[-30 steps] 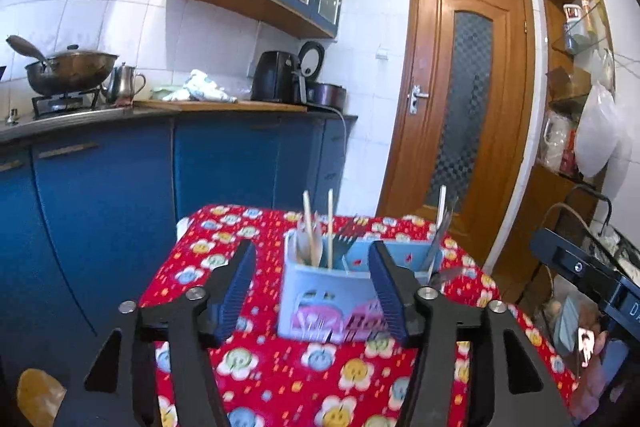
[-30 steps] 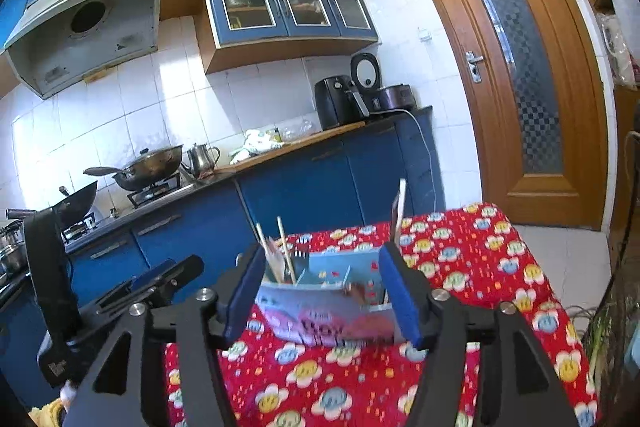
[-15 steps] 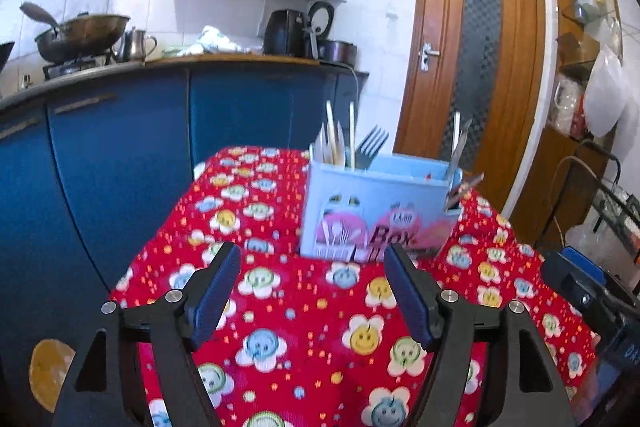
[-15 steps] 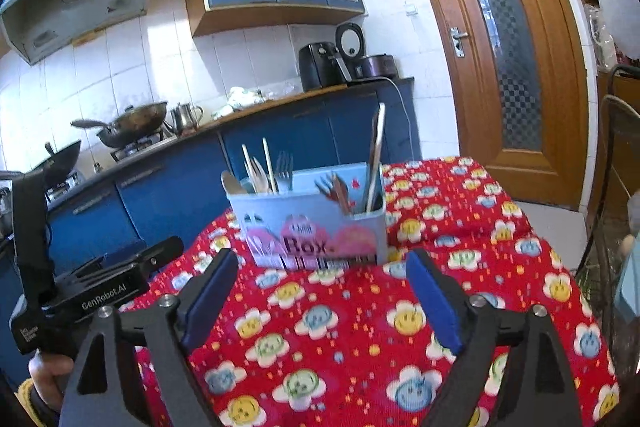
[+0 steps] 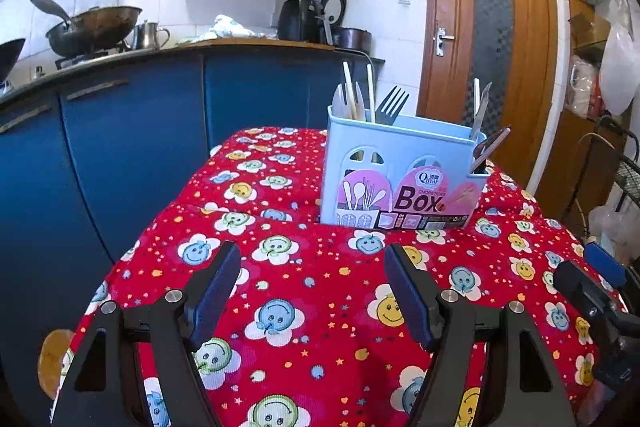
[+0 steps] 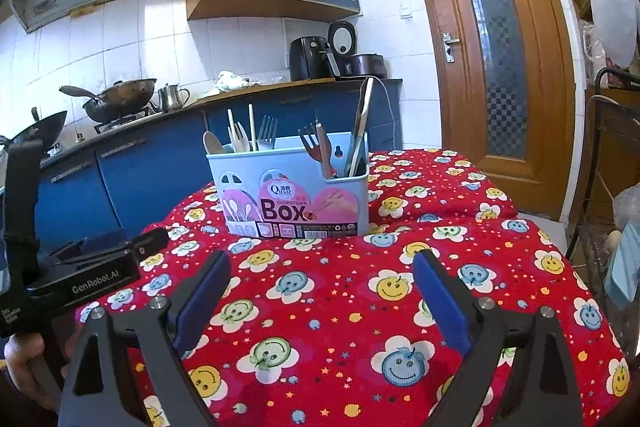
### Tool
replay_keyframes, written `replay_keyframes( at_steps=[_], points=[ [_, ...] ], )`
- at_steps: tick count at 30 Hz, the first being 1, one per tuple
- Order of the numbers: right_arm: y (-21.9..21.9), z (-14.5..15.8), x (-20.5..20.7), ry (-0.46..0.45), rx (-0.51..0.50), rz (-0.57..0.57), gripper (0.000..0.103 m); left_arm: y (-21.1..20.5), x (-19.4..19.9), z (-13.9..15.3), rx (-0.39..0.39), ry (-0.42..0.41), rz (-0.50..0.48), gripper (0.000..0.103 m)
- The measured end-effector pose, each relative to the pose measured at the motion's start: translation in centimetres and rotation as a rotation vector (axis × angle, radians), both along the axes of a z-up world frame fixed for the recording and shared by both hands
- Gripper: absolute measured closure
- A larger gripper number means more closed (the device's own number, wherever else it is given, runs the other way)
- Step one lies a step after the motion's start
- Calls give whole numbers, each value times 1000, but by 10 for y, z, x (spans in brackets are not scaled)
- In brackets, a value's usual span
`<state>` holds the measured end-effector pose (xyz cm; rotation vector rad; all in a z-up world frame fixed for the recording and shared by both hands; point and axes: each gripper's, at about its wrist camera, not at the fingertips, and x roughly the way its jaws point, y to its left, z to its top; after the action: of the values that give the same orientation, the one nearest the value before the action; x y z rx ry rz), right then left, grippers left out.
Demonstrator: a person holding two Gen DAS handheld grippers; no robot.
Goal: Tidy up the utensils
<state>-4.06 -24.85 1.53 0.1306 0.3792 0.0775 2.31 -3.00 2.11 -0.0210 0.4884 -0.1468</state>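
A light blue utensil box with a pink "Box" label stands on the red flowered tablecloth. It also shows in the right wrist view. It holds chopsticks, forks, a spoon and a knife, all upright. My left gripper is open and empty, well short of the box. My right gripper is open and empty, also short of the box. The left gripper's body shows at the left of the right wrist view.
Blue kitchen cabinets with a counter, a wok and appliances stand behind the table. A wooden door is at the right. A metal rack stands close to the table's right edge.
Both grippers have drawn back from the utensil box, which stood between their fingers a second ago. The box now stands alone farther ahead. Both stay open.
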Motion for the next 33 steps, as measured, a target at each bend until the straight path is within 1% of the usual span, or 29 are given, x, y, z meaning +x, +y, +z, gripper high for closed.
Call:
replay_keyframes(
  at_steps=[9,33],
  points=[
    [-6,-3,1,13,39,-10,9,-1,-1,-1,10,-15,8,28],
    [-7,-5,1,20,47,-9,9,0,-2,1,4,-25,18,28]
  ],
)
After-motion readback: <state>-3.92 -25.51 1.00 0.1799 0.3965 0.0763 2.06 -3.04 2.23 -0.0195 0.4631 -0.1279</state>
